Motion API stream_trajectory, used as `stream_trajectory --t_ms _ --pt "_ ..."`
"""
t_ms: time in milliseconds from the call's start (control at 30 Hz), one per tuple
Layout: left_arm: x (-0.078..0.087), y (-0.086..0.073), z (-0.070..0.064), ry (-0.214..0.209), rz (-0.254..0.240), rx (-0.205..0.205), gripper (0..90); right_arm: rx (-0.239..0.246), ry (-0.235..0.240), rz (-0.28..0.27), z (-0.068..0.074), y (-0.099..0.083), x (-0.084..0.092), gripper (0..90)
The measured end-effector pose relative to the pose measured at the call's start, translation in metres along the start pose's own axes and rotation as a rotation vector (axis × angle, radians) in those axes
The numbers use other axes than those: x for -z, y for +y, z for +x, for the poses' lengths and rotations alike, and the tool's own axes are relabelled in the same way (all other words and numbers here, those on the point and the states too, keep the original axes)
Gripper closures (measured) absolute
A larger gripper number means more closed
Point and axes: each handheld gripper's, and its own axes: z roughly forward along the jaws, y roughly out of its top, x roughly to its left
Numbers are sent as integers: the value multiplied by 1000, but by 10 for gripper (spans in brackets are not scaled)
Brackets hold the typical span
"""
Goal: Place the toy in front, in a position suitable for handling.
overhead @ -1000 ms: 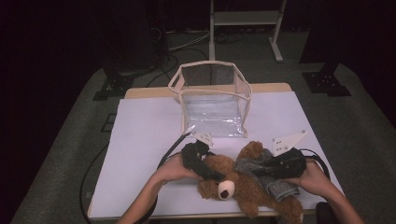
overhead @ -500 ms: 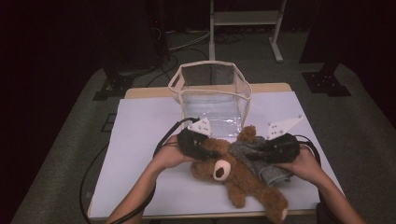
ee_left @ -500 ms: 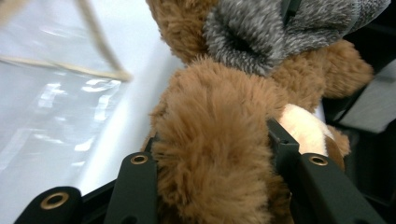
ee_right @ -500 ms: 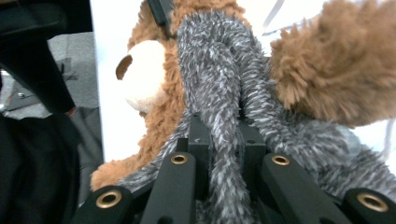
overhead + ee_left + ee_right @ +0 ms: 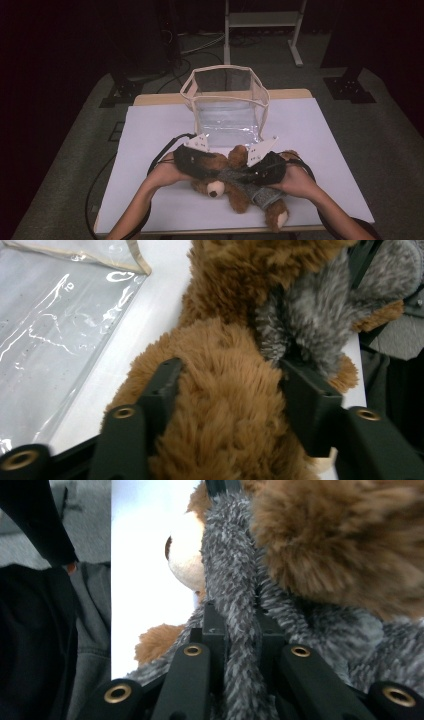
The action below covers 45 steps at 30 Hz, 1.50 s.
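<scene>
White-topped table (image 5: pixel 150 130): teddy bear (image 5: pixel 222 176) lies near the front edge, before the clear bag (image 5: pixel 227 107). Left tongs (image 5: pixel 230 390), just reopening slightly, clamp its brown body; right tongs (image 5: pixel 235 625) pinch its grey scarf (image 5: pixel 230 570). Judged step: carrying. Next: raise above the bag rim.

Black grippers: left gripper (image 5: pixel 192 159), right gripper (image 5: pixel 265 167), each wearing a pale three-cornered plate, trailing black cable; brass-ringed screw holes showing; forearms going bare.
</scene>
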Motion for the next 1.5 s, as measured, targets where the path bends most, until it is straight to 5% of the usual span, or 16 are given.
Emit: stream_trajectory --t_ms 133,233,333,467,567,800,933,1067,1133,1233,1500 --pt "4 -9 -5 15 -10 6 526 -26 -4 -30 -3 -3 18 796" --pt "7 -15 -8 9 -26 7 535 -79 -65 -90 -16 -12 47 796" --pt "7 -17 -11 9 -25 0 540 -97 -80 -101 -23 -12 52 795" --pt "7 -20 -14 8 -24 -3 544 -83 -53 -55 -27 -12 37 795" --pt "8 -21 -14 6 -26 -4 545 -104 -38 -72 -29 -15 39 795" --pt "9 -22 -18 2 -32 0 540 -172 -91 -196 -41 -23 82 795" --pt "9 -22 -19 2 -31 1 536 -131 -73 -181 -37 -9 76 795" --pt "9 -22 -18 -2 -29 -1 527 -66 -14 -129 -29 11 48 795" --pt "9 -21 -17 -3 -29 1 523 -40 28 -48 -24 18 21 795" --pt "8 -21 -17 -3 -29 1 520 -11 27 10 -19 20 8 795" --pt "8 -22 -18 -1 -31 6 517 -6 -15 -49 -17 24 39 795"
